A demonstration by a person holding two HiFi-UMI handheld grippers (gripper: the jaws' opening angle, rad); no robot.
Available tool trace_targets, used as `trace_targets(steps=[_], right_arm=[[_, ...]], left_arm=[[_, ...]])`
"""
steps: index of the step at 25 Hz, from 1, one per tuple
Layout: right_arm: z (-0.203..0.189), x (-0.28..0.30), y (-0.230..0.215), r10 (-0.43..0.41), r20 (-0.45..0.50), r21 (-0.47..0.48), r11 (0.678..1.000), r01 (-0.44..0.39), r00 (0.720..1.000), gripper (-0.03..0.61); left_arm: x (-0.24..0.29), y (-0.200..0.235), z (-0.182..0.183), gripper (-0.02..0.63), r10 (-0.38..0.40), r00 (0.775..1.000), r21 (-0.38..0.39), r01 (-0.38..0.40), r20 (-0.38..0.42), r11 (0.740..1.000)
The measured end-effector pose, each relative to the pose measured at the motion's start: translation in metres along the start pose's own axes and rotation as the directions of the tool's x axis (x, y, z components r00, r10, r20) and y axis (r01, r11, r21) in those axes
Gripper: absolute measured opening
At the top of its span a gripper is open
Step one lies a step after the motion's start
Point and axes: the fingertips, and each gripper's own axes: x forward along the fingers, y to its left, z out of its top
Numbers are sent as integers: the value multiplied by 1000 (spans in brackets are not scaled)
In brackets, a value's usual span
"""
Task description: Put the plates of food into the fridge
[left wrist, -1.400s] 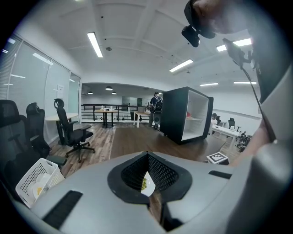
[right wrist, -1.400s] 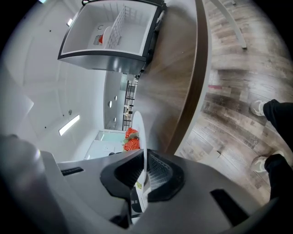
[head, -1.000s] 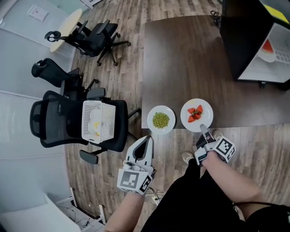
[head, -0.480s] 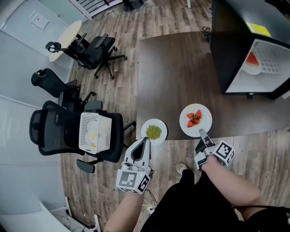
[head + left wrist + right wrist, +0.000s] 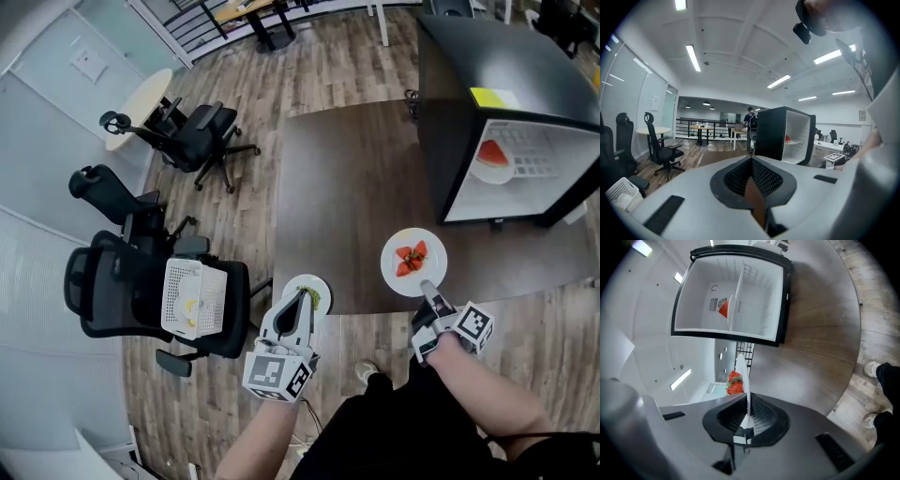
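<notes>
A white plate of strawberries [image 5: 427, 273] is clamped by its near rim in my right gripper [image 5: 427, 291], held over the table's front edge. In the right gripper view the plate [image 5: 740, 364] runs edge-on out of the shut jaws of the right gripper [image 5: 747, 414], toward the open fridge [image 5: 736, 296]. A plate of green peas [image 5: 321, 285] sits at the table's front left corner. The shut tips of my left gripper [image 5: 302, 298] hang over it, and no grip on it shows. The left gripper [image 5: 753, 187] points toward the fridge [image 5: 780, 133].
The black fridge [image 5: 469, 75] stands on the dark wooden table [image 5: 347, 187] at the back right, with a plate of watermelon [image 5: 491, 155] on its shelf. Office chairs [image 5: 141, 291], one carrying a white basket [image 5: 192, 298], stand left of the table. A round table [image 5: 136, 94] is farther off.
My right gripper has risen with the strawberry plate. The left gripper has moved forward over the pea plate, which stays at the table corner. The head view now takes in more of the fridge.
</notes>
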Motion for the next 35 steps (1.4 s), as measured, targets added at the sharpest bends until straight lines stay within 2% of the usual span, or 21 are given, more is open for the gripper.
trace_targets(steps=[5, 11, 18, 24, 28, 35], right_arm=[[42, -15, 11, 8, 38, -15, 1000, -7, 999, 15], [98, -43, 14, 8, 131, -15, 1000, -6, 991, 15], [163, -68, 19, 28, 232, 1, 1000, -29, 972, 15], [212, -88, 22, 21, 284, -3, 1000, -21, 959, 15], [242, -91, 21, 30, 323, 29, 999, -42, 946, 15], [295, -106, 31, 51, 381, 24, 998, -64, 923, 15]], left_arm=[[23, -29, 15, 5, -38, 999, -7, 38, 24, 999], [54, -60, 38, 5, -90, 994, 15, 89, 58, 996], [101, -101, 54, 5, -149, 986, 29, 147, 71, 989], [136, -138, 69, 5, -189, 979, 48, 186, 79, 981], [156, -153, 74, 5, -208, 975, 57, 203, 78, 977], [184, -185, 91, 5, -241, 965, 66, 235, 103, 970]])
